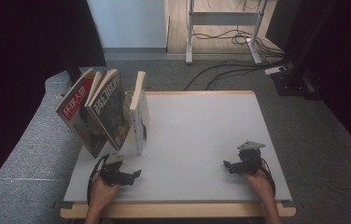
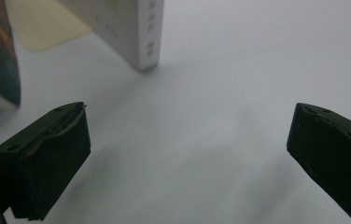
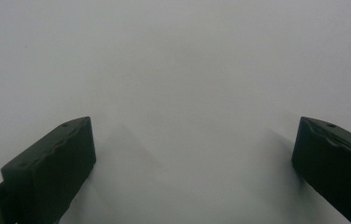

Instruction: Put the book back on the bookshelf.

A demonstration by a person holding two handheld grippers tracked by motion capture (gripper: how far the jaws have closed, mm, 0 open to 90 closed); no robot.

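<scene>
Three books are standing at the counter's (image 1: 201, 126) left edge, white one (image 1: 139, 112) nearest the left gripper (image 1: 134, 174), both grippers w/ jaws apart & empty; it's prob. stiff, light, tippy, so I'd be pinching its spine edge.

Left tool (image 1: 134, 175) and right tool (image 1: 227, 164) rest low, jaws wide (both empty).

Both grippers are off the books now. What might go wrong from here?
1. The white book stands on edge with nothing visibly bracing its right side; it may tip onto the table.
2. The red magazine and dark magazine lean steeply left past the table's edge; they might slide off.
3. The open left gripper rests close below the books; a careless move may knock them.
</scene>
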